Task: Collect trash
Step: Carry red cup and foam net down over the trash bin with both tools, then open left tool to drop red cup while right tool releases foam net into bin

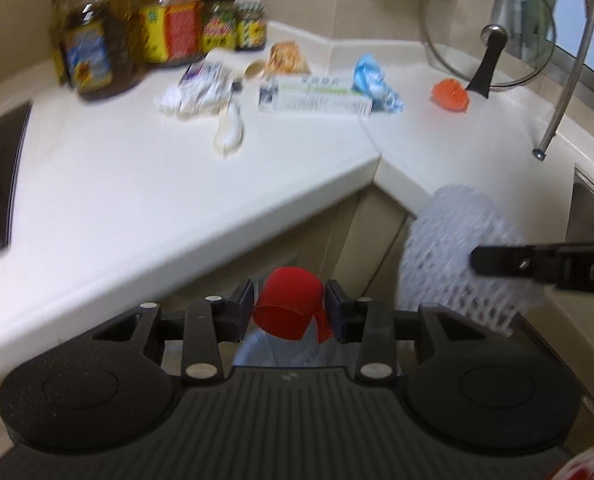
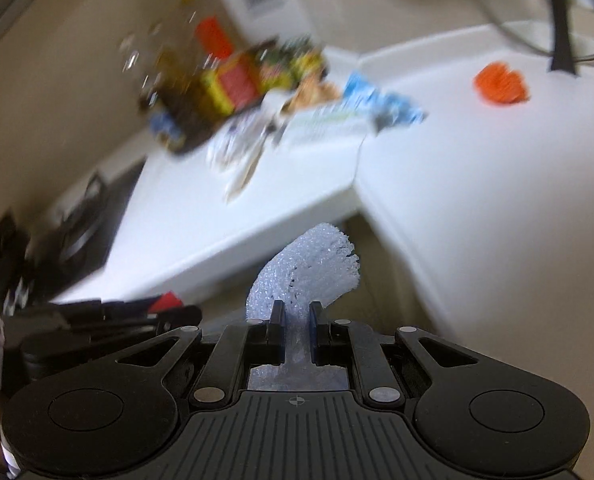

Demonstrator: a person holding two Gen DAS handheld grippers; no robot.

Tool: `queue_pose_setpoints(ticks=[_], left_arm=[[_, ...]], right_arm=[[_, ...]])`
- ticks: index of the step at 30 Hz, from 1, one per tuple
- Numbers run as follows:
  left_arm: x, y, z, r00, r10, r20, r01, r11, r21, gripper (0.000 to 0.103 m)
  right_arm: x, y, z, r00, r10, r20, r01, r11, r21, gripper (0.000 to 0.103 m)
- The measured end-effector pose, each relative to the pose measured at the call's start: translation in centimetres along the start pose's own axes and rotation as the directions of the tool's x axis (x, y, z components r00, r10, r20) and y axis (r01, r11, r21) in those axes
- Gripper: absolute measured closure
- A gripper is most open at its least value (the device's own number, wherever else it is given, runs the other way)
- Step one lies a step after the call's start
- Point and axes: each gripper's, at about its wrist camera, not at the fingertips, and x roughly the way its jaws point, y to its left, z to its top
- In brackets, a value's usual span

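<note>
Left gripper (image 1: 289, 309) is pinching a red cup (image 1: 287, 307); right gripper (image 2: 295, 326) is clamping foam net (image 2: 313, 272), both off the counter (image 1: 137, 176) edge.

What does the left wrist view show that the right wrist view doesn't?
Only the left wrist view shows the left gripper clamped on a small red plastic cap, plus the sink's steel edge at far right.

Only the right wrist view shows the right gripper pinching the white foam fruit net head-on, and the black stove top.

Both show the white corner countertop, the orange crumpled scrap, the blue wrapper and the glass pot lid.
</note>
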Motion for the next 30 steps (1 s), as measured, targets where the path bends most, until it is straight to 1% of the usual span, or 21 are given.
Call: queue_pose_setpoints(ticks=[4,7,12,14,19,24,30], left_arm=[[0.4,-0.3,-2.9,0.998,0.046,-0.045,-0.048,0.998,-0.051,0.067],[0.8,-0.3,-4.8,0.995,0.073,-0.063,-0.079,0.993,-0.087,0.067],[2.4,-0.1,-7.3,0.990,0.099,-0.101,-0.112,0.985,-0.135,0.067],[3.2,-0.1,-8.2,0.987,0.108,-0.116,-0.124,0.982,-0.139,0.067],[6.1,0.0,-10.1,0.982,0.102,-0.158,-0.126,0.980,-0.151,0.067],[9.7,0.2,-11.8,0.975,0.101,-0.198,-0.132,0.980,-0.148,0.067],[13.4,0.4,-13.0,0.974,0.073,-0.214,-0.106,0.983,-0.147,0.067]], right_arm=[[1.7,0.1,-2.5,0.996,0.014,-0.088,-0.020,0.997,-0.075,0.091],[3.2,0.0,-4.2,0.990,0.013,-0.144,-0.030,0.993,-0.116,0.091],[6.0,-0.4,-6.6,0.978,-0.012,-0.206,-0.026,0.983,-0.184,0.091],[7.4,-0.8,-7.4,0.974,-0.030,-0.225,-0.016,0.980,-0.198,0.091],[10.6,-2.3,-9.2,0.962,-0.079,-0.262,0.022,0.976,-0.216,0.091],[13.8,-3.6,-10.6,0.953,-0.115,-0.279,0.049,0.971,-0.234,0.091],[16.7,-5.4,-11.2,0.947,-0.140,-0.290,0.088,0.979,-0.184,0.091]])
